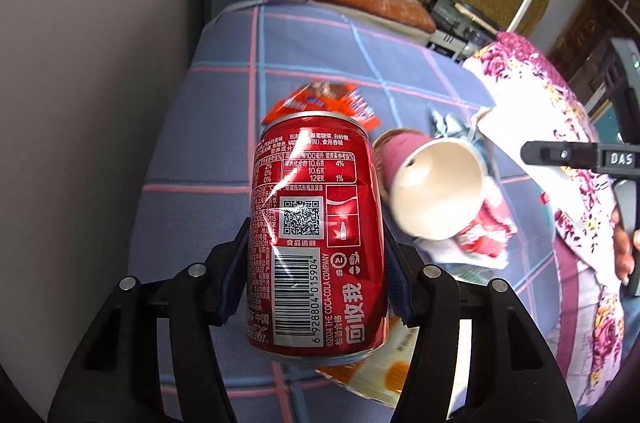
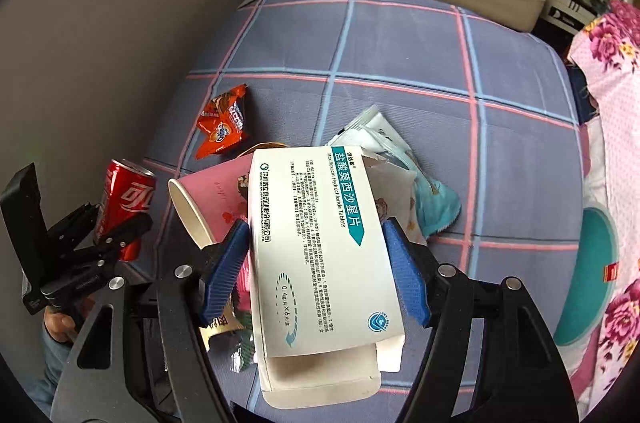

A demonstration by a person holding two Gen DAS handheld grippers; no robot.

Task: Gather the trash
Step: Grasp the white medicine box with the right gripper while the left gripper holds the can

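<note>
Left wrist: red can [image 1: 316,235] clamped upright between both fingers [image 1: 236,263].

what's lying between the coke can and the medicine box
In the right wrist view, a pink paper cup lies on its side between the can and the box.
</note>
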